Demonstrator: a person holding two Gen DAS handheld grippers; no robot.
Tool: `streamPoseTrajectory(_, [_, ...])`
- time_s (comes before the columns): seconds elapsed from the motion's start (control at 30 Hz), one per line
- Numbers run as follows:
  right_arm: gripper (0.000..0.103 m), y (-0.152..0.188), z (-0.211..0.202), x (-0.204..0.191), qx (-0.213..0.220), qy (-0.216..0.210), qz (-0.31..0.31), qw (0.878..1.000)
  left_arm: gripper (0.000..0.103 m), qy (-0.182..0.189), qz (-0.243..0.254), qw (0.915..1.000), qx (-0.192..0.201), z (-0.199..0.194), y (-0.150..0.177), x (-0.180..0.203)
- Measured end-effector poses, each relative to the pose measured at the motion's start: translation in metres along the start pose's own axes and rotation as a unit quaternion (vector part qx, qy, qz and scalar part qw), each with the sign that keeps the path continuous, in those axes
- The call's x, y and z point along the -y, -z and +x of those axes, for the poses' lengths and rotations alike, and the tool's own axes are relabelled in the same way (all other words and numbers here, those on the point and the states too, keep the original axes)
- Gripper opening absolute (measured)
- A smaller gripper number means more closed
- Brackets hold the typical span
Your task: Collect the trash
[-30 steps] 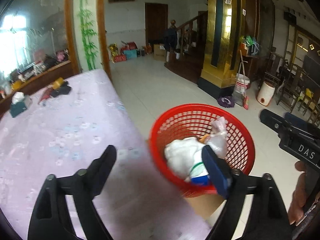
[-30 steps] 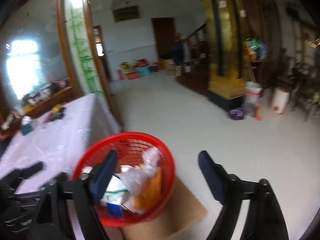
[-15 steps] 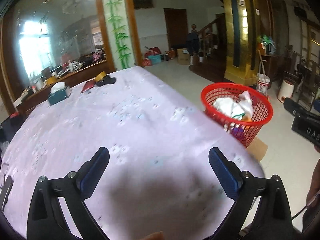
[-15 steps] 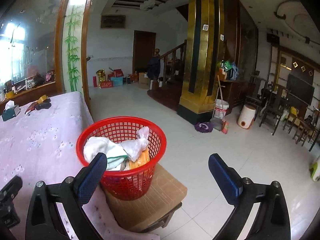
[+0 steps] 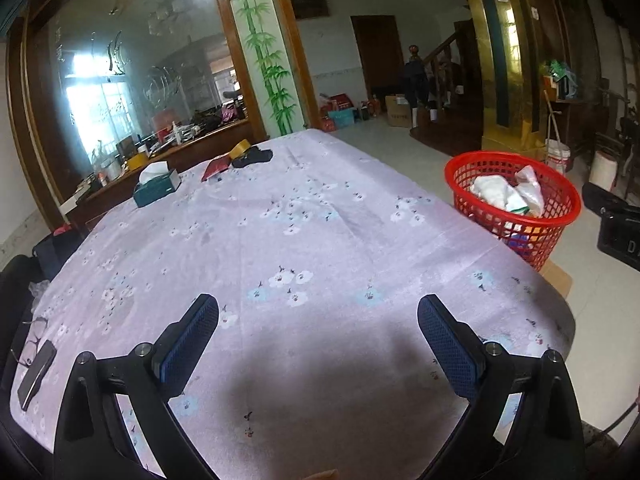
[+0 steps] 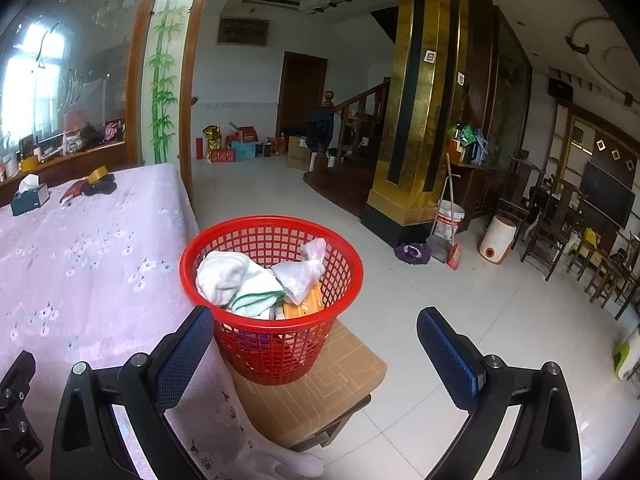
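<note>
Beyond the right tool, red basket of trash.

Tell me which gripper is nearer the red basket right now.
Right. The right gripper hangs open just before the red basket; the left gripper is open over the table, basket off to its right.

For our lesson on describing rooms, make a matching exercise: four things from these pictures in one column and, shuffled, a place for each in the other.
Things:
1. Red basket
2. Tissue box
3. Tape roll
4. White bucket

Places:
A. On the floor by the gold pillar
B. On a brown stool beside the table
C. On the tablecloth's far edge, next to a dark cloth
D. On the tablecloth, on the side nearest the glass partition

Pairs: 1-B, 2-D, 3-C, 4-A
</note>
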State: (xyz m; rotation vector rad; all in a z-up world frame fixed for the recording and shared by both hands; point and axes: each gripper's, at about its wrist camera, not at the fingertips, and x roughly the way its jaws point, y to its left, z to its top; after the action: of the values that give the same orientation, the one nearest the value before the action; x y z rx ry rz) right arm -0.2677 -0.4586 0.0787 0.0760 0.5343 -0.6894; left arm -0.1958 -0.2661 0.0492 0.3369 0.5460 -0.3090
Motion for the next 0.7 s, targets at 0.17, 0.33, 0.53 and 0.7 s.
streamPoseTrajectory(0.17, [0.103,0.0005,0.0013,-0.002,0.0,-0.001,-0.002,1.0,0.099,0.015,-0.013,0.9996,-0.02,0.0057,0.0009,-0.0039])
streamPoseTrajectory(0.33, [0.103,0.0008,0.0013,-0.0019,-0.001,0.0,-0.001,1.0,0.099,0.017,-0.02,0.9994,-0.022,0.0063,0.0009,-0.0042])
streamPoseTrajectory(0.53, [0.103,0.0009,0.0025,-0.0024,-0.003,0.001,-0.001,1.0,0.099,0.02,-0.012,0.9995,-0.022,0.0069,0.0014,-0.0011])
streamPoseTrajectory(0.7, [0.103,0.0021,0.0048,-0.0008,-0.007,-0.001,0.001,1.0,0.099,0.02,-0.011,0.9995,-0.022,0.0066,0.0018,0.0002])
